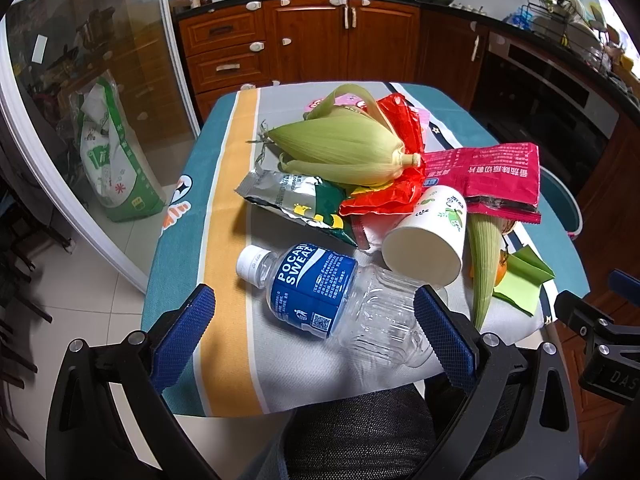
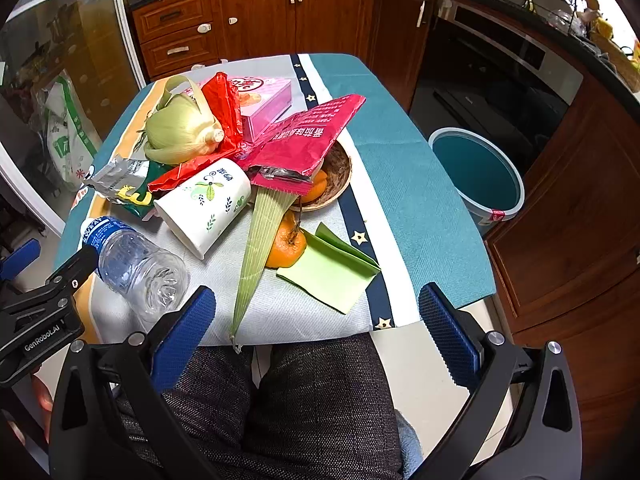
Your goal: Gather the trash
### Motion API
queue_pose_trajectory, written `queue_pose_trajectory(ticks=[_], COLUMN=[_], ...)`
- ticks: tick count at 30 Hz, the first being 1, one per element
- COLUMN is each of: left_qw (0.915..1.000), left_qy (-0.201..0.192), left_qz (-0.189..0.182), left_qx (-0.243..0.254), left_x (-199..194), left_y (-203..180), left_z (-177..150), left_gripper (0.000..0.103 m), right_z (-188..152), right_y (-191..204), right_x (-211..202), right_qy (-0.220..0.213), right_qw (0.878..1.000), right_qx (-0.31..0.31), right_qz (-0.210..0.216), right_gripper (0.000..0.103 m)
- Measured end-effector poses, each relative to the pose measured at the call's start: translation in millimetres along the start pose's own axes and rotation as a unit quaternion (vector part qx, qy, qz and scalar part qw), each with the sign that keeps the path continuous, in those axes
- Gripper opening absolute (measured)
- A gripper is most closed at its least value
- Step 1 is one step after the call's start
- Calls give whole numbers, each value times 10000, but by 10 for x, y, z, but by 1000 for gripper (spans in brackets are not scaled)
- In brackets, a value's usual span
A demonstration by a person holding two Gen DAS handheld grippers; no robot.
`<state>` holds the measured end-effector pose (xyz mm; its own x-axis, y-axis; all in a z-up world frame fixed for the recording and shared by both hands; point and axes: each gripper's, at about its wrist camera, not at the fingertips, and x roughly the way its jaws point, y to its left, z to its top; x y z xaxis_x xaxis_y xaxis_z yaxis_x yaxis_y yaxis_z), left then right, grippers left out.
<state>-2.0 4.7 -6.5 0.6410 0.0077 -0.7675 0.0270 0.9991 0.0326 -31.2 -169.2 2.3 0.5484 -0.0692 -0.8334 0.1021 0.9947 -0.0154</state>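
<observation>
Kitchen cabinets (image 1: pixel 308 40) stand beyond the table (image 1: pixel 224 208). Between my left gripper's (image 1: pixel 314 314) spread fingers lies the bottle (image 1: pixel 320 296), untouched. My right gripper (image 2: pixel 316 308) gapes too; only its view shows the bin (image 2: pixel 476 176) ahead right.
</observation>
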Motion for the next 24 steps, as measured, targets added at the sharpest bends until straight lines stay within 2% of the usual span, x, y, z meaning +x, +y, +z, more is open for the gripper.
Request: queue_pose_trajectory(ticks=[24], left_qw=[10000], left_qy=[12], left_qz=[0], left_qx=[-5], left_x=[-1], left_y=[0], left_z=[-2], left_gripper=[99], right_z=[-15], right_y=[6], right_x=[17], right_qy=[50], right_qw=[10000], right_qx=[0], right_qz=[5], right_gripper=[98])
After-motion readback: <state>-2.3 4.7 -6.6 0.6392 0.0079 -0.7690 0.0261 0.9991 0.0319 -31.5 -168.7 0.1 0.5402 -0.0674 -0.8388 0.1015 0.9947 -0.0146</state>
